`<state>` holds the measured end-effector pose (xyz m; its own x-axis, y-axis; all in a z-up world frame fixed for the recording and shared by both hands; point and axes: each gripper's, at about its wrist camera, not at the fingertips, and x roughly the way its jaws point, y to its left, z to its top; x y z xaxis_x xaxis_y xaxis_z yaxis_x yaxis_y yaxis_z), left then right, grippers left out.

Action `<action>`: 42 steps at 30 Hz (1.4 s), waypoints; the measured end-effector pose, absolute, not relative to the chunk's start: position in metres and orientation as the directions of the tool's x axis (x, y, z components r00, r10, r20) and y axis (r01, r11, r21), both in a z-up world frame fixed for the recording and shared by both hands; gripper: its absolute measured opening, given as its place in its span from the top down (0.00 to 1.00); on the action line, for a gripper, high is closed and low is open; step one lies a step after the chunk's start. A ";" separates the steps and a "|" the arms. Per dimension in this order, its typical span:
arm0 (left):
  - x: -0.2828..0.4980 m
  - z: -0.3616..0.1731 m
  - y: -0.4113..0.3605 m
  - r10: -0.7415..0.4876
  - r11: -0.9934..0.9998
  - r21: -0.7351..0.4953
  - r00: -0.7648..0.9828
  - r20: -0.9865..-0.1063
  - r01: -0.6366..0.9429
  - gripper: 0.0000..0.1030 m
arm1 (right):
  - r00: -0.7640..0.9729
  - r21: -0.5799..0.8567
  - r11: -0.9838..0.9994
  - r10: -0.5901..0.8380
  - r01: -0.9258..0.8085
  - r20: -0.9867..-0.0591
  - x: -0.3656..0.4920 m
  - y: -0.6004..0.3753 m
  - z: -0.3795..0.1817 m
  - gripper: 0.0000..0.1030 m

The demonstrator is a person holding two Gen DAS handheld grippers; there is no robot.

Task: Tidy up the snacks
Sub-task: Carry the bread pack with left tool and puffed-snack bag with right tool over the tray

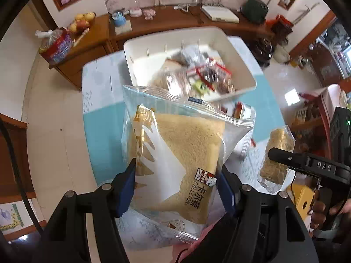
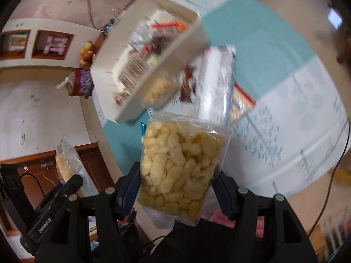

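My left gripper [image 1: 176, 183] is shut on a clear-wrapped bread packet [image 1: 184, 153] with a "Calleton" label, held above the table. My right gripper [image 2: 177, 179] is shut on a clear bag of yellow puffed corn snacks [image 2: 177, 168], also held in the air. That bag [image 1: 276, 155] and the right gripper's black body show at the right of the left wrist view. The bread packet [image 2: 65, 162] shows at the left of the right wrist view. Beyond both stands a white bin [image 1: 223, 35] [image 2: 122, 105] holding several wrapped snacks.
A light blue patterned tablecloth [image 1: 103, 114] covers the table. More snack packets [image 2: 215, 81] lie on the cloth beside the bin. A wooden sideboard [image 1: 92, 48] with fruit, a bagged item and cables runs behind. A hand [image 1: 322, 206] grips the right gripper's handle.
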<state>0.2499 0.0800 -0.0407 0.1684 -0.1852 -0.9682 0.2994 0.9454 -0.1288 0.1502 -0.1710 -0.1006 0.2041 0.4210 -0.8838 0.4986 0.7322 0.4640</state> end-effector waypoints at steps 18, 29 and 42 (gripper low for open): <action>0.318 -0.027 0.037 -0.206 0.972 -0.142 0.395 -0.895 0.186 0.36 | 0.458 0.395 0.874 0.239 0.284 -0.856 0.248 -0.207 -0.074 0.40; 0.346 -0.048 0.025 -0.233 0.972 -0.189 0.483 -0.844 0.138 0.36 | 0.529 0.286 0.951 0.187 0.113 -0.828 0.288 -0.203 -0.087 0.40; 0.355 -0.057 0.037 -0.235 0.971 -0.219 0.496 -0.836 0.092 0.15 | 0.535 0.280 0.952 0.176 0.119 -0.826 0.300 -0.207 -0.096 0.26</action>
<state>0.3549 0.0367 -0.0573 0.4964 -0.2351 -0.8357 0.0923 0.9715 -0.2185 0.3004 -0.2065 -0.0956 0.5346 0.1765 -0.8265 0.1191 0.9525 0.2804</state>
